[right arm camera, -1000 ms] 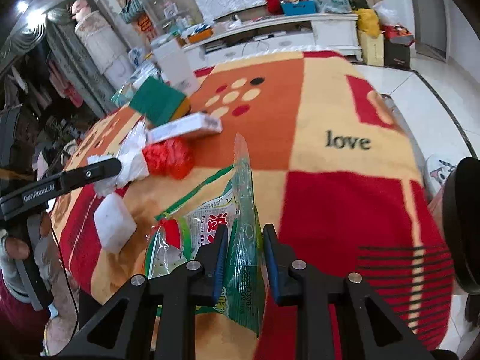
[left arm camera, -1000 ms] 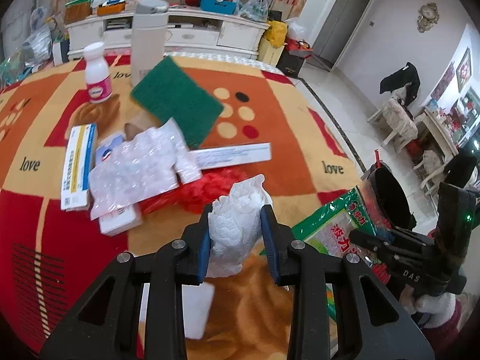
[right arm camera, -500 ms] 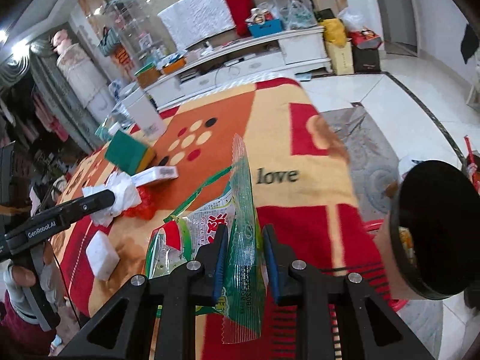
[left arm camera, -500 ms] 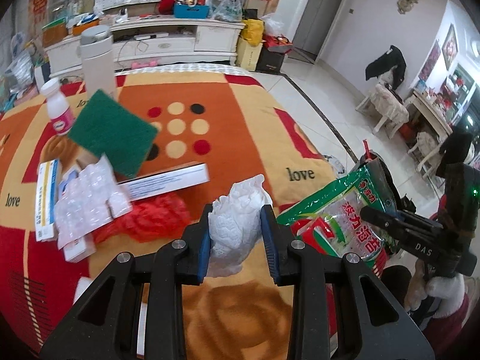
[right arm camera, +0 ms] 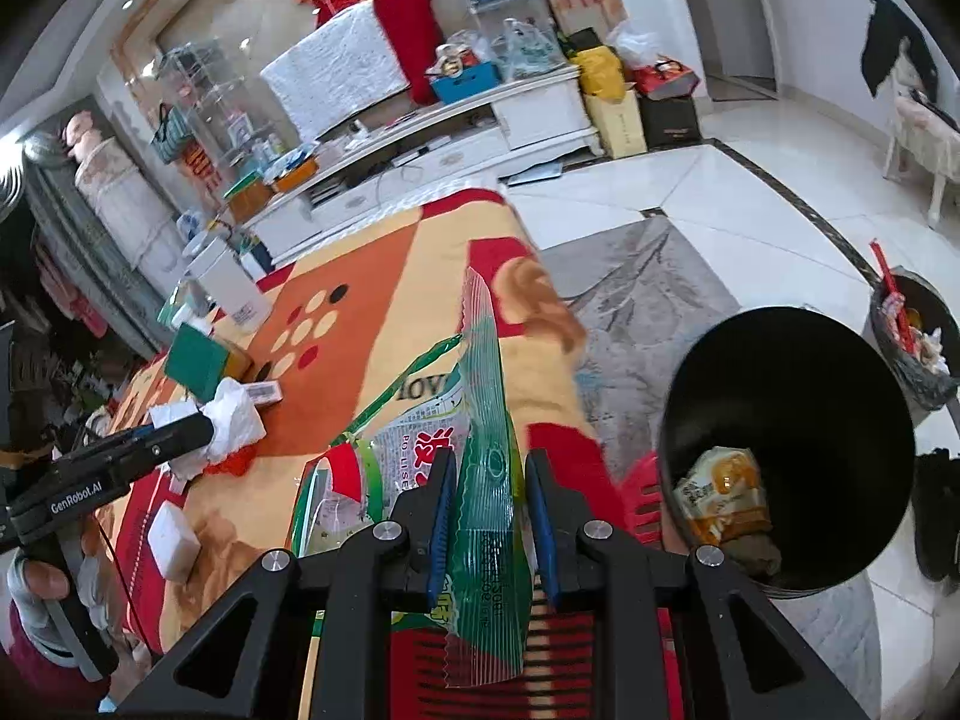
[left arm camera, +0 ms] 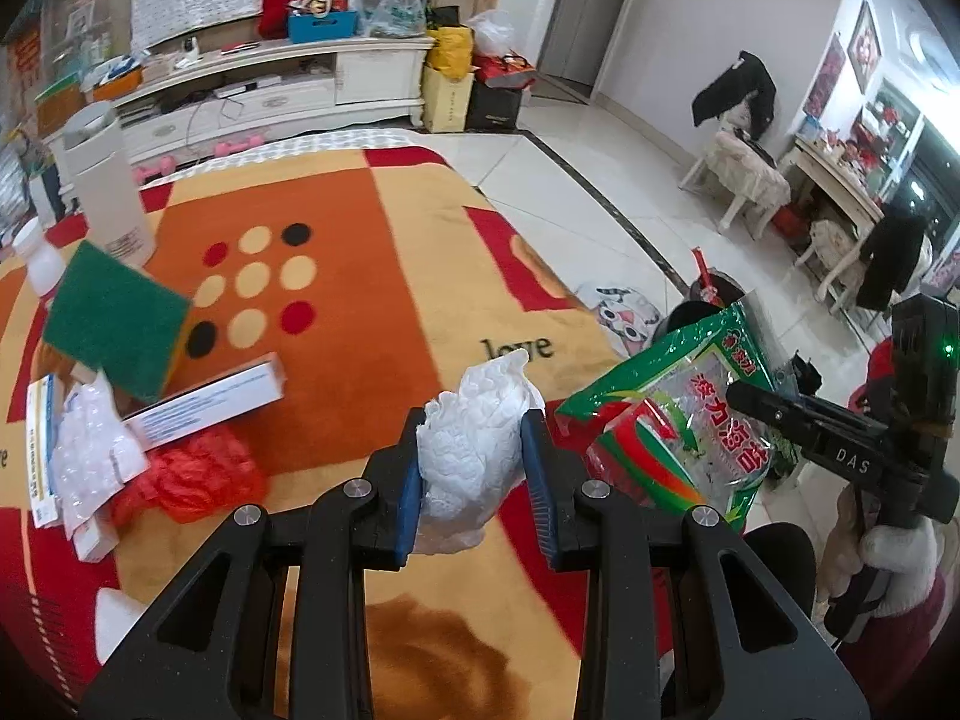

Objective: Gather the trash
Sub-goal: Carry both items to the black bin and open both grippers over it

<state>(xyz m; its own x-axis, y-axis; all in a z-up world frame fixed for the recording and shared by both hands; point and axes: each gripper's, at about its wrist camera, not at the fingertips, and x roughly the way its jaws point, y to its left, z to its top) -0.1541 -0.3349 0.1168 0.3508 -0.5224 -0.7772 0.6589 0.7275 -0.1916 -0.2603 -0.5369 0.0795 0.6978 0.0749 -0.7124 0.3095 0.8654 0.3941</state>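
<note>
My left gripper (left arm camera: 474, 474) is shut on a crumpled white tissue (left arm camera: 471, 450), held above the red and orange blanket (left arm camera: 360, 252). It also shows in the right wrist view (right arm camera: 234, 420). My right gripper (right arm camera: 487, 516) is shut on a green plastic snack bag (right arm camera: 489, 498), held up past the blanket's right edge; the bag also shows in the left wrist view (left arm camera: 678, 426). A black bin (right arm camera: 786, 420) stands on the floor to the right of the bag, with a yellow wrapper (right arm camera: 723, 495) inside.
On the blanket lie a green sponge (left arm camera: 114, 318), a long white box (left arm camera: 204, 405), a red plastic scrap (left arm camera: 192, 477), blister packs (left arm camera: 90, 450), a white block (right arm camera: 174, 540) and a white canister (left arm camera: 108, 192). A second lined bin (right arm camera: 915, 330) stands farther right.
Both grippers have swung right, off the blanket's middle toward its right edge. The black bin has come into full view beside the snack bag. Both grips are unchanged.
</note>
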